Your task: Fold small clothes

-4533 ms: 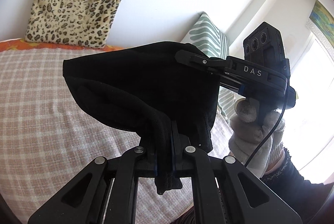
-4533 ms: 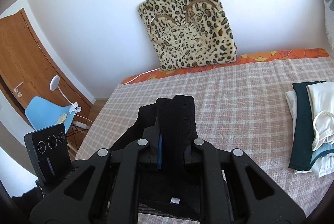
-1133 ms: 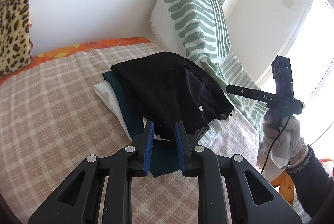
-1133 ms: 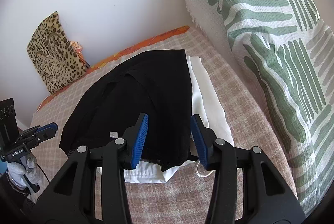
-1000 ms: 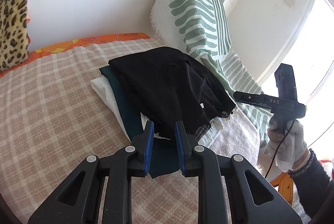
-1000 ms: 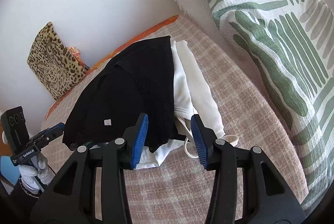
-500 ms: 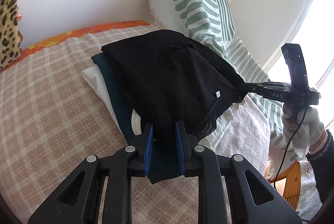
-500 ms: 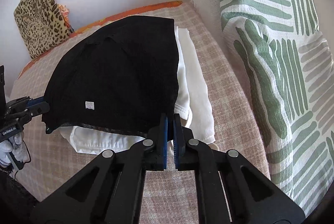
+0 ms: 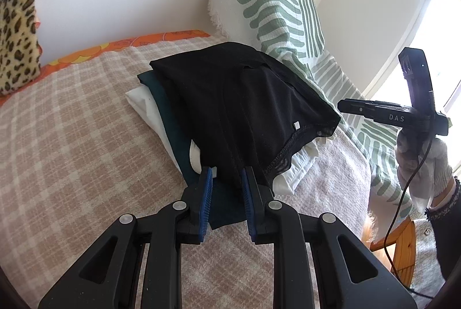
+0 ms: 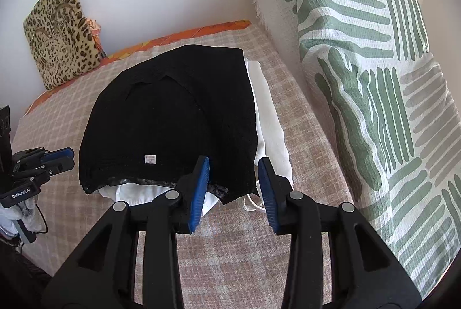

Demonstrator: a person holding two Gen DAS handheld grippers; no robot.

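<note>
Black garment (image 10: 173, 113) folded atop the stacked clothes (image 9: 161, 113) on the checked bedspread (image 9: 72, 136), left gripper (image 9: 226, 182) parted around its near edge, right gripper (image 10: 233, 176) just reopened, pads clear.

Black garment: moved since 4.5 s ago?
Yes. The black garment was held up between both grippers over the checked bedspread; now it lies on the folded pile beside the green-striped pillow.
</note>
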